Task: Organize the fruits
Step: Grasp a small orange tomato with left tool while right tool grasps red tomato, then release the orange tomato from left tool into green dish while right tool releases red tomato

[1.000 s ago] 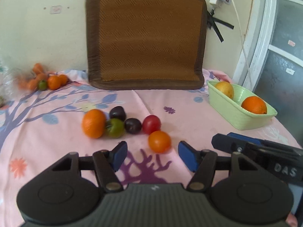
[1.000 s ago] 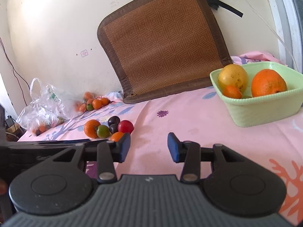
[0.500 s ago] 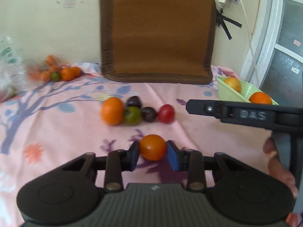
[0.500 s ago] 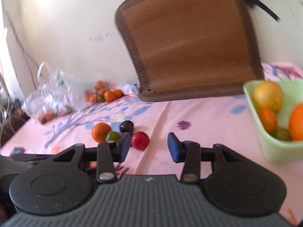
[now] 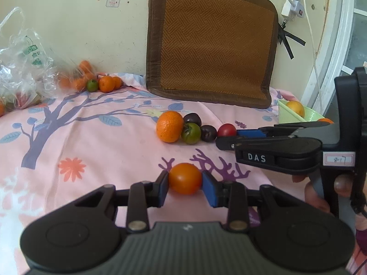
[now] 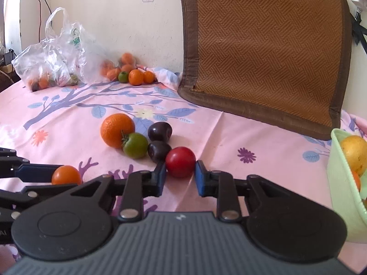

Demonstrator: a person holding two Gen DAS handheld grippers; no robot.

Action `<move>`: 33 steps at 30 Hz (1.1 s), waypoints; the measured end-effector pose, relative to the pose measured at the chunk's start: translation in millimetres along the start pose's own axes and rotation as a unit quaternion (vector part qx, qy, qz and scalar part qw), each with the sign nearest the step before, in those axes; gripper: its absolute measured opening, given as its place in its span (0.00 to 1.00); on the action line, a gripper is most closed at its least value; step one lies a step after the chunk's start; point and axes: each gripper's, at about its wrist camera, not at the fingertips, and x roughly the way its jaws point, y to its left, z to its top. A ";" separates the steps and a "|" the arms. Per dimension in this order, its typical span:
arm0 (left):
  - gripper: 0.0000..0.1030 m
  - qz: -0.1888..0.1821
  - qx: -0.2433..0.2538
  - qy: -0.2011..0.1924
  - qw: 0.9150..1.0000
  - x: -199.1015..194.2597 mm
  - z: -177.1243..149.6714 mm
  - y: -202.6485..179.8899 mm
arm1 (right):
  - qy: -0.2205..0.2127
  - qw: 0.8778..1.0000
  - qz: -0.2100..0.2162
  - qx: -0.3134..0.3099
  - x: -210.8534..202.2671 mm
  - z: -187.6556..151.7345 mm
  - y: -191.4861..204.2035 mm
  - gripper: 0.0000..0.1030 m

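Left gripper (image 5: 185, 184) jaws clench an orange tomato (image 5: 185, 178); right gripper (image 6: 178, 177) jaws clench a red tomato (image 6: 180, 161), both round.

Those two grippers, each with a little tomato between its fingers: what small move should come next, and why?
Probably lift both. The left gripper is shut on the orange tomato, the right gripper on the red tomato, both low over the pink cloth; the green basket already holds fruit.

Red tomato (image 6: 180, 161), pink floral cloth (image 6: 68, 119)
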 end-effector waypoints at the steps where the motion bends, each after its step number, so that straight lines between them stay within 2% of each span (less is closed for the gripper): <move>1: 0.31 0.000 0.000 -0.001 1.000 -0.2 -0.2 0.0 | -0.001 1.000 0.001 0.004 -2.0 -1.3 -0.1 0.28; 9: 0.31 0.001 0.008 -0.001 1.000 -0.5 -1.0 -2.5 | -0.040 0.999 0.011 0.017 -54.4 -26.3 9.1 0.28; 12: 0.31 0.002 0.008 0.001 1.000 -0.3 -1.0 -2.8 | -0.039 0.999 0.018 0.011 -66.5 -37.4 14.9 0.28; 20: 0.31 0.005 0.011 0.001 1.000 -0.5 -1.1 -3.7 | -0.021 1.000 0.010 0.007 -60.4 -46.3 20.1 0.29; 31: 0.32 0.005 0.010 0.001 1.000 -0.5 -0.7 -3.2 | -0.028 1.000 0.009 0.003 -63.9 -50.6 21.4 0.30; 33: 0.35 0.006 0.010 0.000 1.000 -0.7 -0.6 -2.7 | -0.029 1.000 0.008 0.003 -63.9 -50.4 21.3 0.30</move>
